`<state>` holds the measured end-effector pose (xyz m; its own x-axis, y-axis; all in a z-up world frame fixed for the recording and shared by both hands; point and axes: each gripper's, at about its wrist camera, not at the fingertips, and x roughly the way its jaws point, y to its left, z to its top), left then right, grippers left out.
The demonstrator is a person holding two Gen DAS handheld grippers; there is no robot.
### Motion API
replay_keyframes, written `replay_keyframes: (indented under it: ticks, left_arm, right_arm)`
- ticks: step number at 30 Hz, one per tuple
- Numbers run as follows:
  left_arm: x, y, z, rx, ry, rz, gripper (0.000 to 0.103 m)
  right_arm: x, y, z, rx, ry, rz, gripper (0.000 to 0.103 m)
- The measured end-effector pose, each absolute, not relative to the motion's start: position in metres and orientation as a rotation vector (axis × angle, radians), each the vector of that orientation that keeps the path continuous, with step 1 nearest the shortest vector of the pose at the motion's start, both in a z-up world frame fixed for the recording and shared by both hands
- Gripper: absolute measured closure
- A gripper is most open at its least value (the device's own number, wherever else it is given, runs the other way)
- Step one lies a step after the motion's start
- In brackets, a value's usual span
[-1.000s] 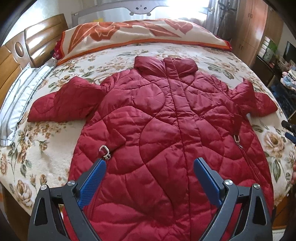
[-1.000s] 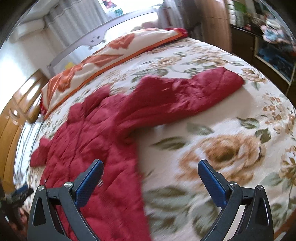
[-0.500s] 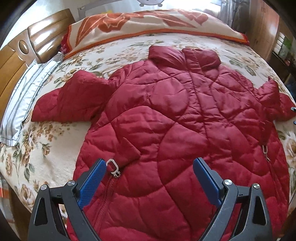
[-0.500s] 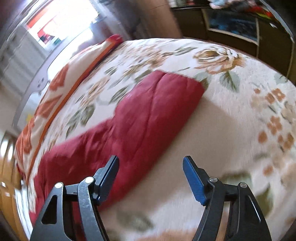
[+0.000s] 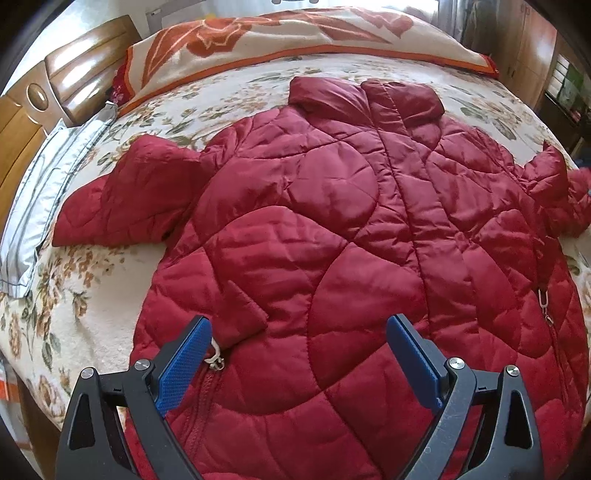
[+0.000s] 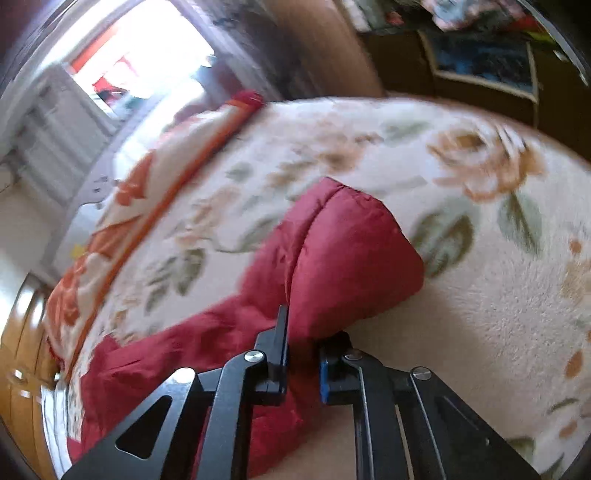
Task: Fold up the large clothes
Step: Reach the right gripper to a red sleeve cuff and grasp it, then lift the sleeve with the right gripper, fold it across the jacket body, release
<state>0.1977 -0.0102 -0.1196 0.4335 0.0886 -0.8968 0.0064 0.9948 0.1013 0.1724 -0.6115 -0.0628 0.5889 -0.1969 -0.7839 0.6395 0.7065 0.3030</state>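
A red quilted jacket (image 5: 332, 229) lies flat, front up, on a floral bedspread (image 5: 85, 295), collar toward the far pillow, both sleeves spread out. My left gripper (image 5: 299, 354) is open and empty, hovering over the jacket's lower front beside a pocket zipper pull (image 5: 216, 356). In the right wrist view my right gripper (image 6: 303, 354) is shut on the jacket's right sleeve (image 6: 347, 258) close to its cuff end, and the sleeve bunches up ahead of the fingers.
A long orange-and-cream pillow (image 5: 295, 33) lies across the head of the bed. A wooden headboard (image 5: 74, 74) and a striped grey pillow (image 5: 40, 192) are at the left. Dark furniture (image 6: 480, 66) stands past the bed's right edge.
My right gripper moved onto the right sleeve end and closed on it. My left gripper moved slightly forward over the jacket and stayed open.
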Motion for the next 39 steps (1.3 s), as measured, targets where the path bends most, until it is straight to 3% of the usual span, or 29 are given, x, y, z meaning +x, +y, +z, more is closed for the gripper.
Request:
replay_keyframes:
  ticks: [6, 13, 28, 34, 39]
  left_arm:
    - [0.2, -0.007, -0.113, 0.055, 1.101, 0.023, 0.007]
    - [0.197, 0.007, -0.1, 0.002, 1.078, 0.007, 0.007]
    - [0.249, 0.099, -0.078, -0.417, 1.101, -0.212, 0.008]
    - [0.287, 0.13, -0.105, -0.59, 1.15, -0.282, 0.008]
    - [0.324, 0.142, -0.14, -0.69, 1.209, -0.331, 0.008]
  right_arm:
    - [0.183, -0.529, -0.005, 0.5, 0.731, -0.255, 0.094]
    - [0.215, -0.418, 0.011, 0.458, 0.757, 0.057, 0.094]
    - [0.267, -0.202, -0.061, 0.219, 0.96, 0.336, 0.093]
    - [0.277, -0.138, -0.092, 0.044, 1.003, 0.367, 0.093]
    - [0.268, -0.111, -0.12, -0.015, 1.09, 0.438, 0.084]
